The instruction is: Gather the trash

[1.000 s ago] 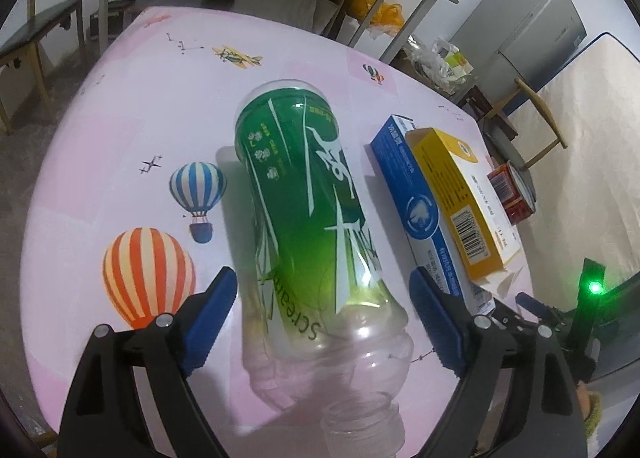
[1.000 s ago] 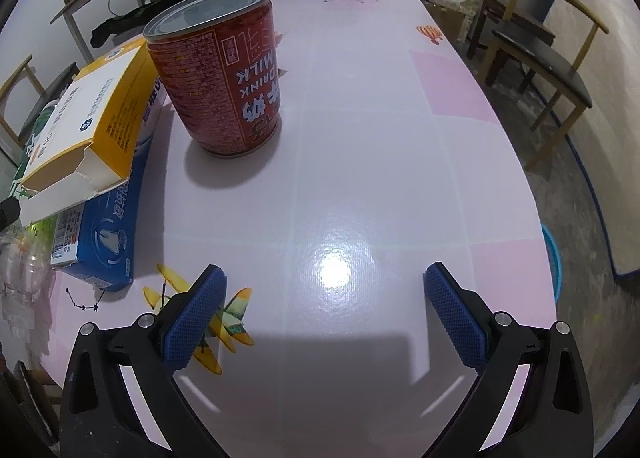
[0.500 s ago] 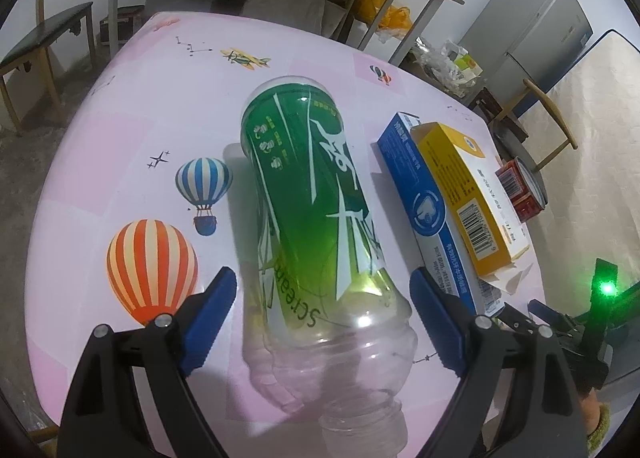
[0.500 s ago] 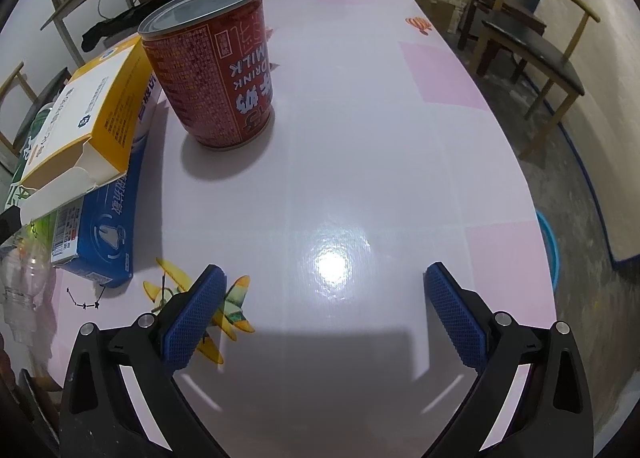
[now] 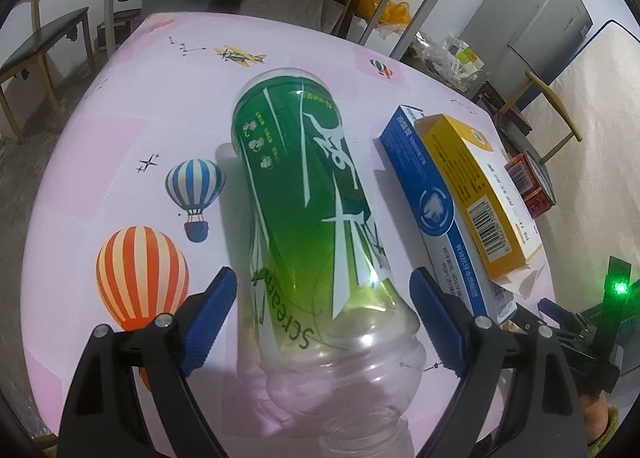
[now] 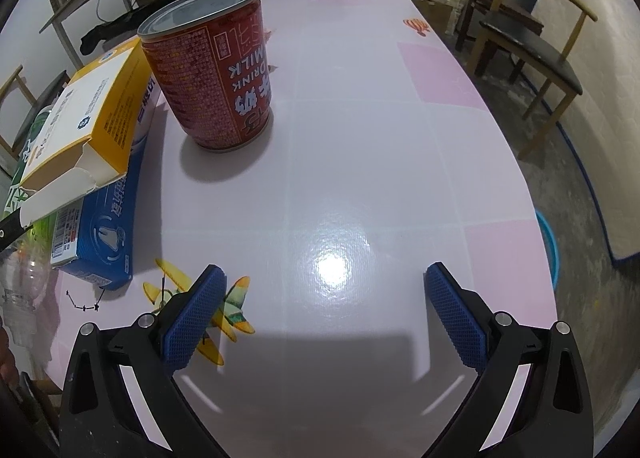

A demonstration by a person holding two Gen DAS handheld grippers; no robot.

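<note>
Two boxes stacked between bottle and can.

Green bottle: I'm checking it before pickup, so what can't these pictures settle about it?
- Green bottle mouth: left wrist view, cut off by the bottom edge, so cap unknown.
- Bottle in right wrist view: mostly hidden behind the yellow box and blue box.

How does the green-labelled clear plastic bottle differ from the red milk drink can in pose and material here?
The green-labelled clear plastic bottle lies on its side; the red milk drink can stands upright. The bottle is see-through plastic, while the can is opaque metal. The bottle lies between the left gripper's open jaws; the can stands clear of the right gripper. Both rest on the pink table.
</note>
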